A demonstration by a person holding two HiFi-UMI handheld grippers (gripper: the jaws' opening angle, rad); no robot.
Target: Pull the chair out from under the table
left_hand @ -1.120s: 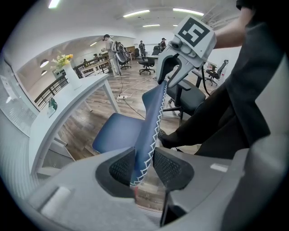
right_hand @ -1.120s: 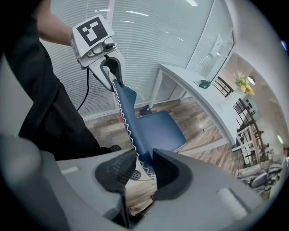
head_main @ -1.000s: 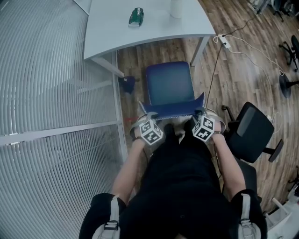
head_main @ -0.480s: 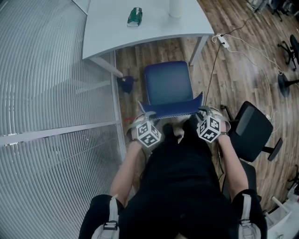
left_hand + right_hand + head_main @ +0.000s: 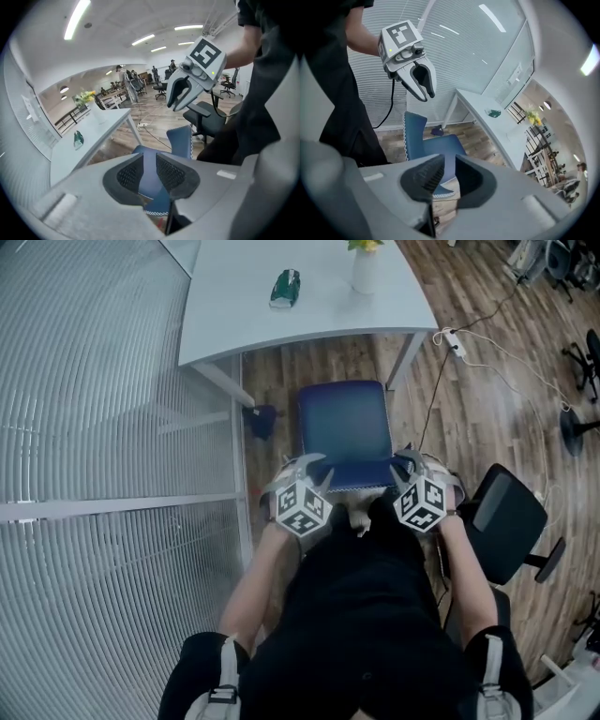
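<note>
While upright, chair (image 5: pixel 344 423) front toward table (image 5: pixel 234 315).

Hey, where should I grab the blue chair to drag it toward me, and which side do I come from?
Grip the backrest of the blue chair along its top edge, near the two corners, coming from behind, on your side. It's a thin upright panel nearest you, so jaws should straddle it from above; the chair faces the table.

Black top (image 5: pixel 366 615), pale shoulder straps (image 5: pixel 225 673)
</note>
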